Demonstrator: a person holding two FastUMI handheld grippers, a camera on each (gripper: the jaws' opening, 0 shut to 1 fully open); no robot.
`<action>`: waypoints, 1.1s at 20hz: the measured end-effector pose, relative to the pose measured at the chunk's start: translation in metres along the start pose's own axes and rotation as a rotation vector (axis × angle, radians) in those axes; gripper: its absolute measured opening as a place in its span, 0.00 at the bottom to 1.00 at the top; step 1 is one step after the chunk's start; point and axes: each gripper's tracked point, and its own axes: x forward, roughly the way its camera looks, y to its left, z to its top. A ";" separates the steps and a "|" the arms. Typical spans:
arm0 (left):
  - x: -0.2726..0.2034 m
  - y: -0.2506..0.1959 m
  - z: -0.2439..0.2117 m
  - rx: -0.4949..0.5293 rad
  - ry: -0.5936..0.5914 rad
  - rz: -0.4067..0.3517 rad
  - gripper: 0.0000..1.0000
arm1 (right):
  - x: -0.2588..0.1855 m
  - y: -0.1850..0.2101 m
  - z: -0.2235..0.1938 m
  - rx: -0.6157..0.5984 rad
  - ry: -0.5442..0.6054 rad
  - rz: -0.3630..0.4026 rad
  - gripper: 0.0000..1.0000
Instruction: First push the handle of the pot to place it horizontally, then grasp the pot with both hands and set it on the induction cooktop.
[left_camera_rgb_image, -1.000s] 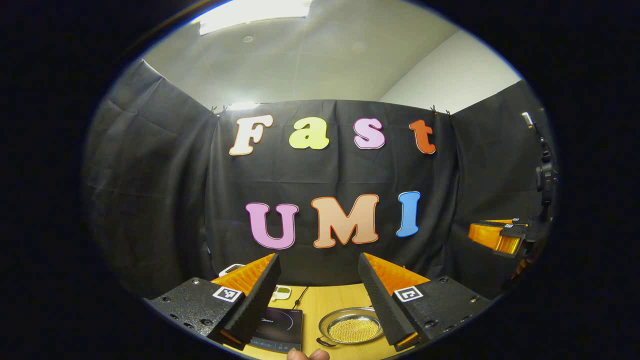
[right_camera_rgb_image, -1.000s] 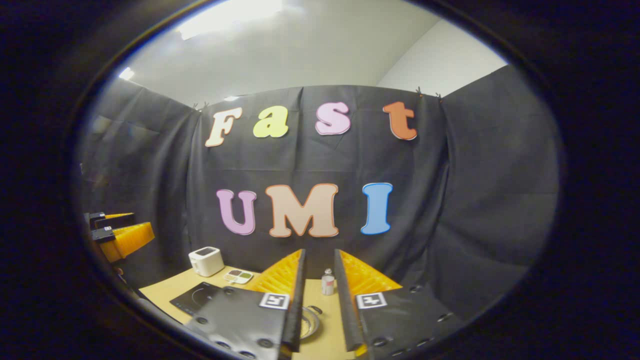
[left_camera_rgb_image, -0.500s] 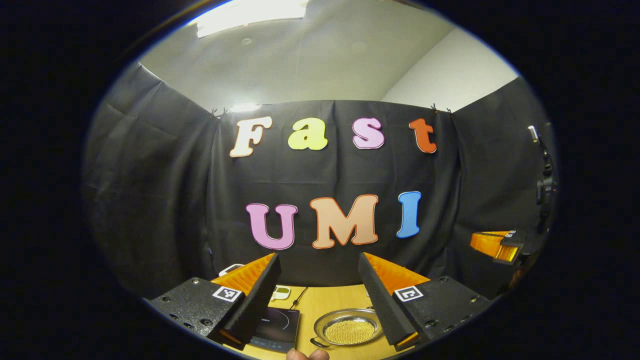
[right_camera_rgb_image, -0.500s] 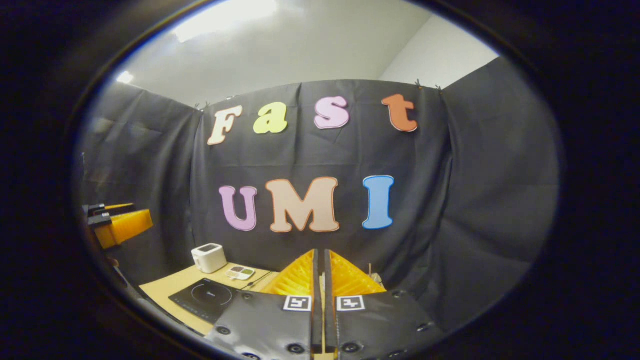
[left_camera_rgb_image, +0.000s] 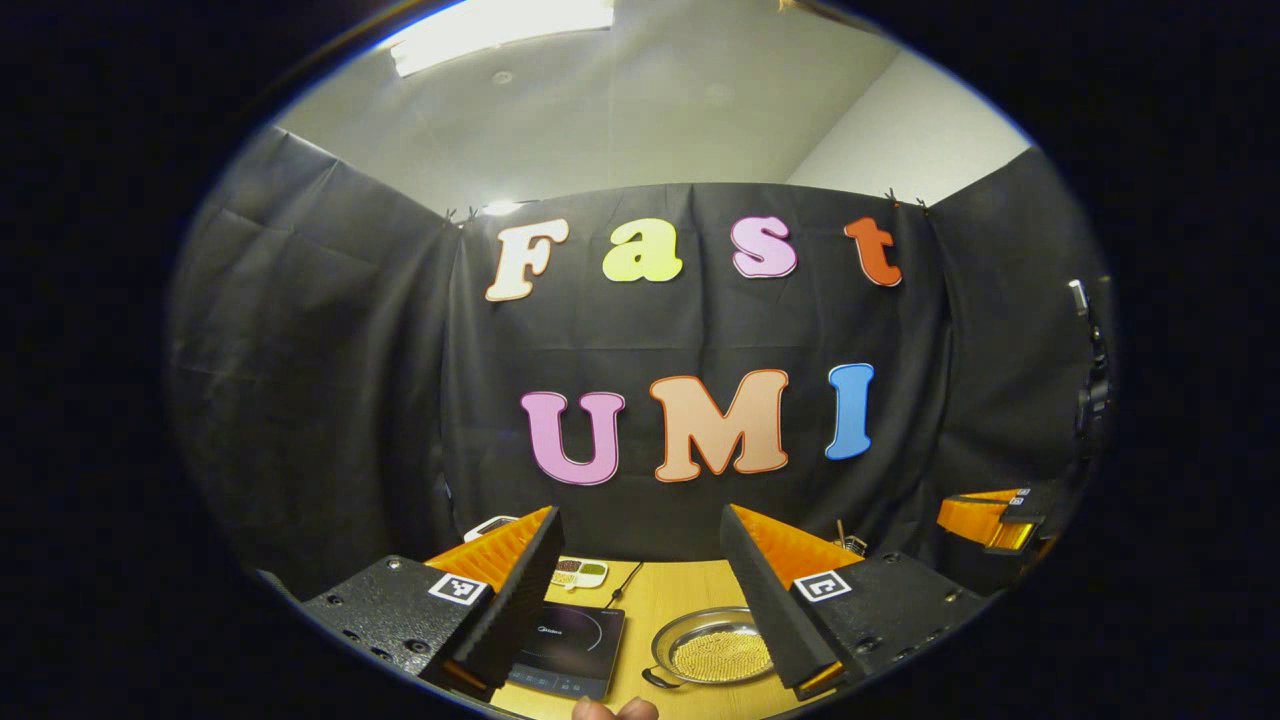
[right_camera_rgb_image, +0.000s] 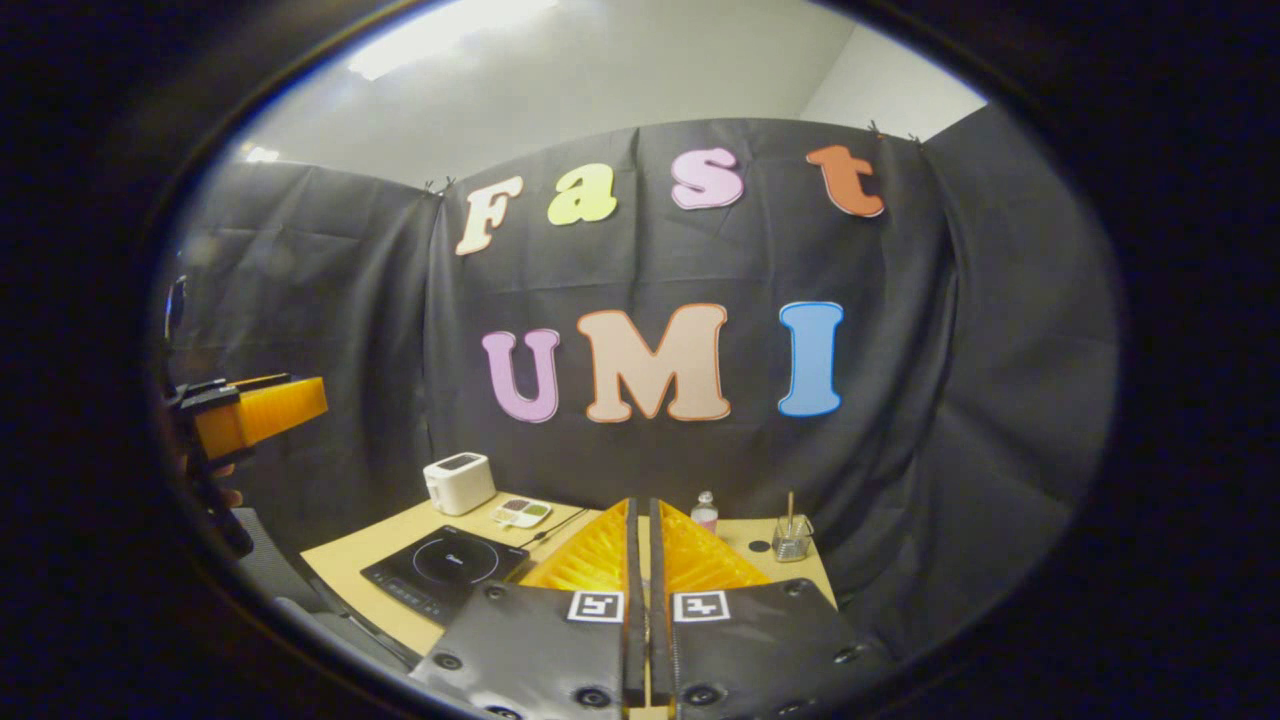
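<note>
A staged kitchen corner inside a recording booth, not a real home; black cloth (right_camera_rgb_image: 980, 380) hangs as walls under a plain white ceiling (left_camera_rgb_image: 640, 110) with a strip light (left_camera_rgb_image: 500, 20); a wooden surface (right_camera_rgb_image: 400, 540) carries a cooktop (right_camera_rgb_image: 445, 568), a white toaster (right_camera_rgb_image: 459, 482), a small dish (right_camera_rgb_image: 522, 512) and a bottle (right_camera_rgb_image: 705, 511).

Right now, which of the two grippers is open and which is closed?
The left gripper is open, fingers wide apart above the pot. The right gripper is closed, fingers nearly together.
</note>
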 end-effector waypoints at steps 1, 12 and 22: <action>0.009 0.008 -0.003 -0.007 0.000 -0.003 0.95 | 0.004 0.006 -0.005 0.000 0.014 0.002 0.00; 0.122 0.095 -0.065 -0.015 0.004 -0.183 0.96 | 0.062 0.085 -0.134 0.089 0.315 -0.141 0.07; 0.163 0.141 -0.100 0.012 0.029 -0.222 0.96 | 0.083 0.128 -0.246 0.200 0.615 -0.205 0.04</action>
